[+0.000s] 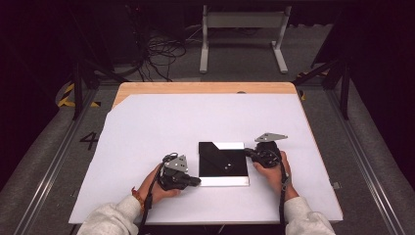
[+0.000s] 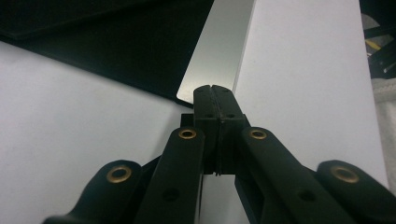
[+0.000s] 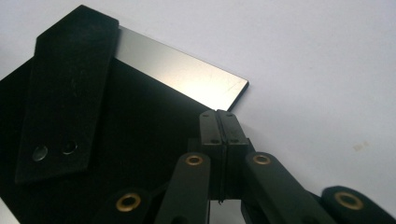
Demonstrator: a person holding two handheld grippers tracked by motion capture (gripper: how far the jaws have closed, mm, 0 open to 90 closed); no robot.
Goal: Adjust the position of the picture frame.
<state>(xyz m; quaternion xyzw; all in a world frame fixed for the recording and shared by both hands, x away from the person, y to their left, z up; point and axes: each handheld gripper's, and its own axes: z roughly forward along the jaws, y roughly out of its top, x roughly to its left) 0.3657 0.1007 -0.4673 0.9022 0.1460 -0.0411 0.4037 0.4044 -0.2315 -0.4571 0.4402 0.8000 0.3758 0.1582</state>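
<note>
The left gripper (image 1: 195,181), jaws clenched on nothing, noses the near-left corner of a flat black pouch (image 1: 221,160) lying mid-table on a silver plate (image 1: 224,181). The right gripper (image 1: 248,152), likewise clenched and empty, meets the pouch's right edge, both equally close.

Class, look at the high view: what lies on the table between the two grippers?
A black pouch on a silver plate lies between the left gripper and the right gripper, seen in the high view.
</note>
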